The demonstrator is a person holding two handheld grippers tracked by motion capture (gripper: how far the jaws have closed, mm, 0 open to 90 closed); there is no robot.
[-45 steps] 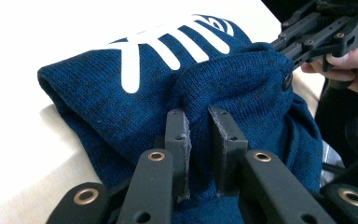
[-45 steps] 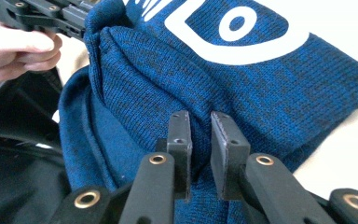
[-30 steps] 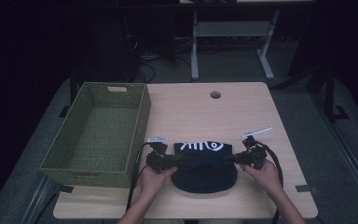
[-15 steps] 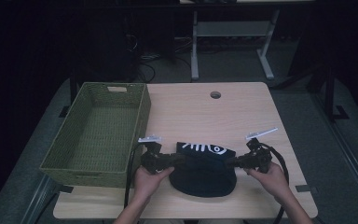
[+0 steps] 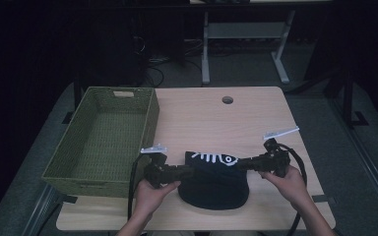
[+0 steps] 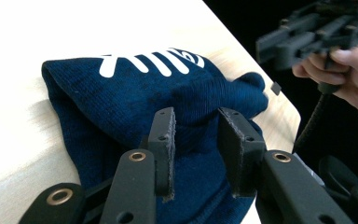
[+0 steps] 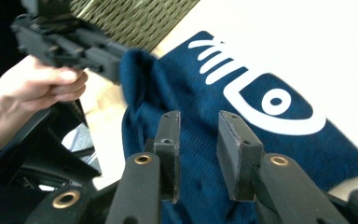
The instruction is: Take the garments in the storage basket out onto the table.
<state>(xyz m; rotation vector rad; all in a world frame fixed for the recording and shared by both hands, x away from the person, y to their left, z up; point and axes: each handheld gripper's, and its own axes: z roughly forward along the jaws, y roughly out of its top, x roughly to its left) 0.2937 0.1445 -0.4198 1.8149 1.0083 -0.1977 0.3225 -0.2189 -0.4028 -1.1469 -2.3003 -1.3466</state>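
Both grippers parted over a navy knit hat (image 5: 215, 179) with a white fish-skeleton print, near table's front edge.

Hat lies flat on the wooden table (image 5: 216, 118), just right of the green woven basket (image 5: 106, 135). Left gripper (image 5: 189, 172) at hat's left edge, right gripper (image 5: 241, 164) at its right edge, tips facing each other across it. Left gripper view: jaws narrowly apart, having just been opening, pads (image 6: 165, 140) clear of the knit beneath. Right gripper view: same narrow gap, also just opening, fabric under the pads (image 7: 233, 149), not pinched. Hands (image 5: 150, 194) hold both tools from below the hat.
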